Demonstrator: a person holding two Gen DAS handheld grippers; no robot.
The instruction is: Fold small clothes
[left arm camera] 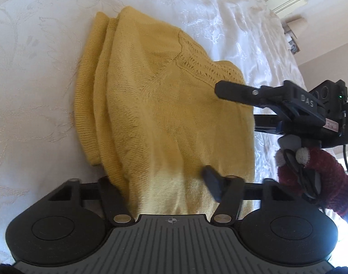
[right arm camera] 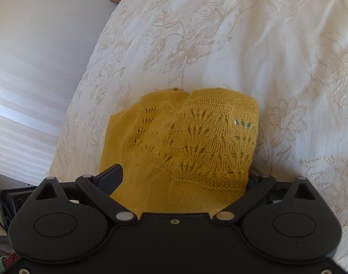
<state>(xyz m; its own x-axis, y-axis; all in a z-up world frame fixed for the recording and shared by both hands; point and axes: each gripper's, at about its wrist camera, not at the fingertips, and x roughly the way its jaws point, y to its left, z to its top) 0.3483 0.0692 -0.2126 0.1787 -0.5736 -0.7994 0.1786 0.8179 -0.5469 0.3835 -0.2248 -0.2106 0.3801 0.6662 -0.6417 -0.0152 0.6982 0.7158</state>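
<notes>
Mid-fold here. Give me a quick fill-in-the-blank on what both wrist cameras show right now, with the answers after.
1. The knitted garment is ____ in colour.
2. It lies on a white bedspread with a ____ pattern.
3. In the left wrist view, the right hand-held gripper reaches in from the ____ side of the picture.
4. In the right wrist view, the part of the garment nearest the camera is openwork ____ knit.

Missing words: yellow; floral; right; lace

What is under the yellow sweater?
The sweater lies on a white flowery bedspread, which shows all around it. Its own folded layers peek out at one edge. Anything else beneath is covered and cannot be seen.
</notes>
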